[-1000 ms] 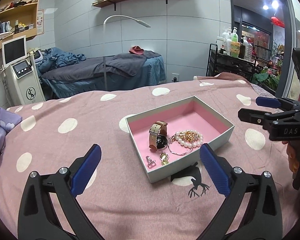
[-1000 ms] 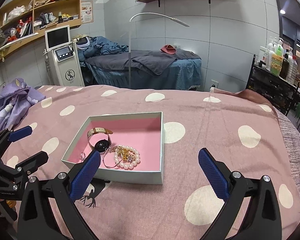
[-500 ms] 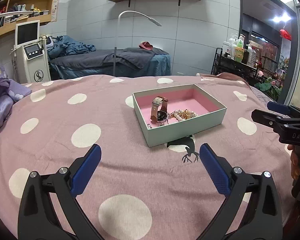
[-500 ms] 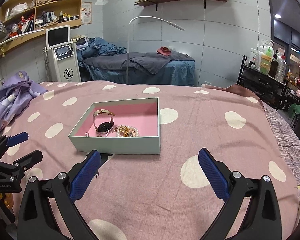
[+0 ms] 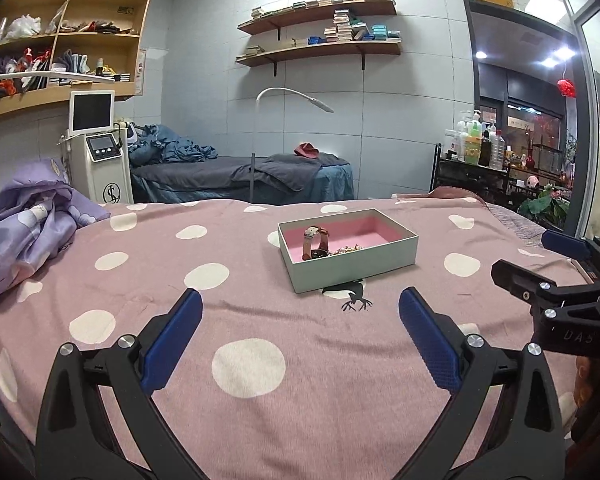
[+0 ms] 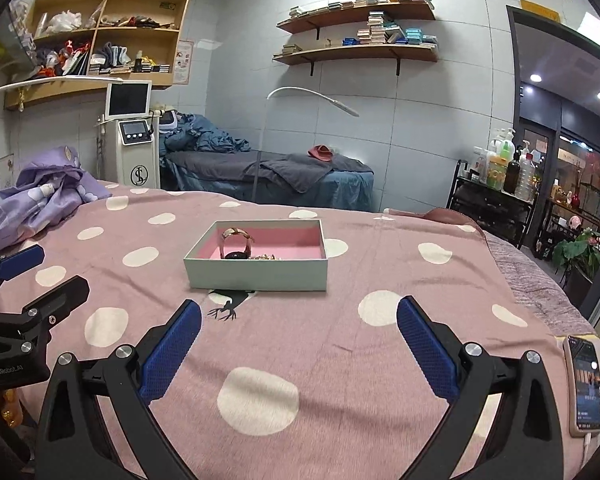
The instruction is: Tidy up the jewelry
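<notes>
A pale green box with a pink lining [image 5: 352, 258] [image 6: 256, 274] sits on the pink polka-dot bedspread [image 5: 220, 320]. Inside it stand a watch with a tan strap [image 5: 315, 243] [image 6: 236, 245] and a heap of gold and pearl jewelry [image 5: 346, 250] [image 6: 265, 256], mostly hidden by the box wall. My left gripper [image 5: 300, 336] is open and empty, low over the bedspread well short of the box. My right gripper [image 6: 299, 340] is open and empty, also well short of the box. Each gripper shows at the edge of the other's view.
A crumpled purple blanket [image 5: 24, 224] lies at the bed's left side. A phone [image 6: 588, 384] on a cable lies at the bed's right front corner. Behind the bed stand a white machine [image 5: 100, 160], a treatment bed [image 5: 240, 176], and a black cart with bottles [image 5: 472, 168].
Both grippers have pulled back and lowered away from the box, which now looks smaller and farther off. Both stay open and empty.
</notes>
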`<state>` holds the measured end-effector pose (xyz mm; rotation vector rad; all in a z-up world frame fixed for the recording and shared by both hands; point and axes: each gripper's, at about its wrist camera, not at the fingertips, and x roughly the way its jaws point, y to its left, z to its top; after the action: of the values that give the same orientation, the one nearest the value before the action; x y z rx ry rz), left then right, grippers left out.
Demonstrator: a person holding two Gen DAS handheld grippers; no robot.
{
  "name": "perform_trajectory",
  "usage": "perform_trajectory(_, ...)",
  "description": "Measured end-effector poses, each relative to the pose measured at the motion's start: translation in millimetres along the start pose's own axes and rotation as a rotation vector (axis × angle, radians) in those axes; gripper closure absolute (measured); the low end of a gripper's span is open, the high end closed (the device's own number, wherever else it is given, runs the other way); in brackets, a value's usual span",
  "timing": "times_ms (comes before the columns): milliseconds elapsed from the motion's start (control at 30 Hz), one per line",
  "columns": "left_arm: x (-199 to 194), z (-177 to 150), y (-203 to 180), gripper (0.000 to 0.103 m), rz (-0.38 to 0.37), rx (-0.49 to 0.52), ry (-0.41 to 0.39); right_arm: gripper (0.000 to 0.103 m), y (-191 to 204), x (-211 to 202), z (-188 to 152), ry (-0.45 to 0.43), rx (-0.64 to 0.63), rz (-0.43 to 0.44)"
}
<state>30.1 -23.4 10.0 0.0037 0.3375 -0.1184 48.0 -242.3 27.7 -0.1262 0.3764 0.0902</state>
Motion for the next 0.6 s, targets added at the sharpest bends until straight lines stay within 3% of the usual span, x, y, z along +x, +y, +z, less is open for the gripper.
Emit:
perform_trajectory(300,-32,-15,3,0.006,0.010,-0.042,0.002,0.007,7,-51,-21,-0.079,-0.012,-0.064)
perform_trajectory(600,-42,-16,0,0.006,0.007,-0.032,-0.011,0.007,10,-65,-24,-0.099,-0.013,-0.064)
